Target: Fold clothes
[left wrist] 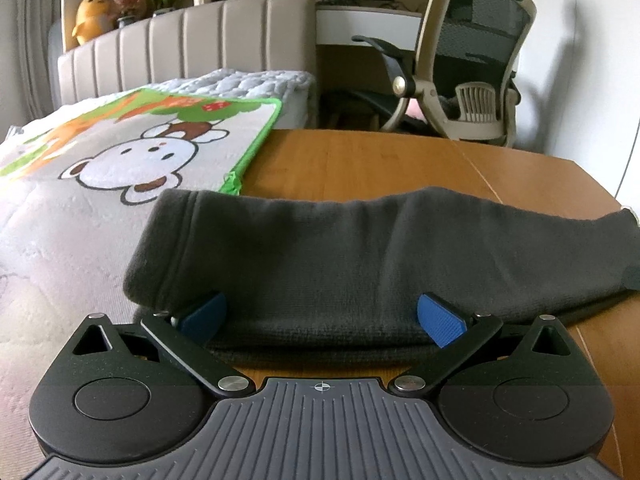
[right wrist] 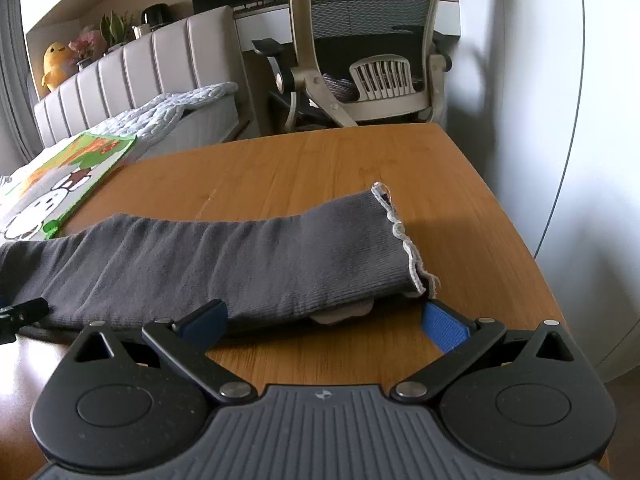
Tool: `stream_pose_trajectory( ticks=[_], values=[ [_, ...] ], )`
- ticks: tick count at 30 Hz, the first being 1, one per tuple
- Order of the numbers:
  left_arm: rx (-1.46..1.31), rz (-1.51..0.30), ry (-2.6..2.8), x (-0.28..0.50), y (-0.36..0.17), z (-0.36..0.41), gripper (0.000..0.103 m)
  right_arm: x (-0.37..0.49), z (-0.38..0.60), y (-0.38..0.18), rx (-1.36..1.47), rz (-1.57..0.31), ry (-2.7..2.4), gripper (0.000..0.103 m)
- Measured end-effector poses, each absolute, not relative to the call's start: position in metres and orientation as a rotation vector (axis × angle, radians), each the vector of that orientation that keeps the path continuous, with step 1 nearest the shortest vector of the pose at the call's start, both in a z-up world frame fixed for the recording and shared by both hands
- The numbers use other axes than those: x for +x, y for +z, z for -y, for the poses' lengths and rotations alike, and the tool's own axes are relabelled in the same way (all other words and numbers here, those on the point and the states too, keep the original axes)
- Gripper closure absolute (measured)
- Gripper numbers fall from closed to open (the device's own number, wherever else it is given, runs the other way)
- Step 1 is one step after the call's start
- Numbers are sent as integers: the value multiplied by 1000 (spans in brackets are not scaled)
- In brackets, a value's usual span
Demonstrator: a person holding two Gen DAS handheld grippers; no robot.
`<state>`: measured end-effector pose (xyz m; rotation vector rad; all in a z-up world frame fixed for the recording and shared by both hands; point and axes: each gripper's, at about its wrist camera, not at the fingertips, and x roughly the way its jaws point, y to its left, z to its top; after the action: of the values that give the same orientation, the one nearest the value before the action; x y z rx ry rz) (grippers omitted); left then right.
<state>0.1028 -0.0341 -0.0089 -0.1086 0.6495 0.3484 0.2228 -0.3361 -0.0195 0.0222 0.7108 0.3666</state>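
Note:
A dark grey knit garment (left wrist: pixel 360 260) lies folded into a long band across the near part of the wooden table (left wrist: pixel 380 160). My left gripper (left wrist: pixel 322 318) is open, its blue pads on either side of the garment's near left edge. In the right wrist view the same garment (right wrist: pixel 224 264) ends in a pale stitched hem (right wrist: pixel 400 236) with a beige tag (right wrist: pixel 340 314) under it. My right gripper (right wrist: pixel 324 320) is open at the garment's near right end, its blue pads spread wide. Nothing is held.
A bed with a monkey-print mat (left wrist: pixel 132 148) adjoins the table's left side. An office chair (right wrist: pixel 372 48) stands behind the table's far edge. A white wall (right wrist: pixel 560 120) is to the right. Bare tabletop (right wrist: pixel 300 168) lies beyond the garment.

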Motion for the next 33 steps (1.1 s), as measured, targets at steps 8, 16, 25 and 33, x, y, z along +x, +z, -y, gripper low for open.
stream_pose_trajectory(
  ticks=[8, 16, 25, 33],
  values=[
    [-110, -649, 348, 103, -9, 34, 0, 222, 332, -19, 34, -708, 369, 0],
    [-111, -649, 348, 103, -10, 34, 0, 223, 336, -19, 57, -705, 380, 0],
    [-110, -649, 349, 103, -9, 34, 0, 222, 341, -21, 61, -705, 383, 0],
    [-110, -649, 349, 104, -10, 34, 0, 223, 331, -21, -15, -718, 354, 0]
  ],
)
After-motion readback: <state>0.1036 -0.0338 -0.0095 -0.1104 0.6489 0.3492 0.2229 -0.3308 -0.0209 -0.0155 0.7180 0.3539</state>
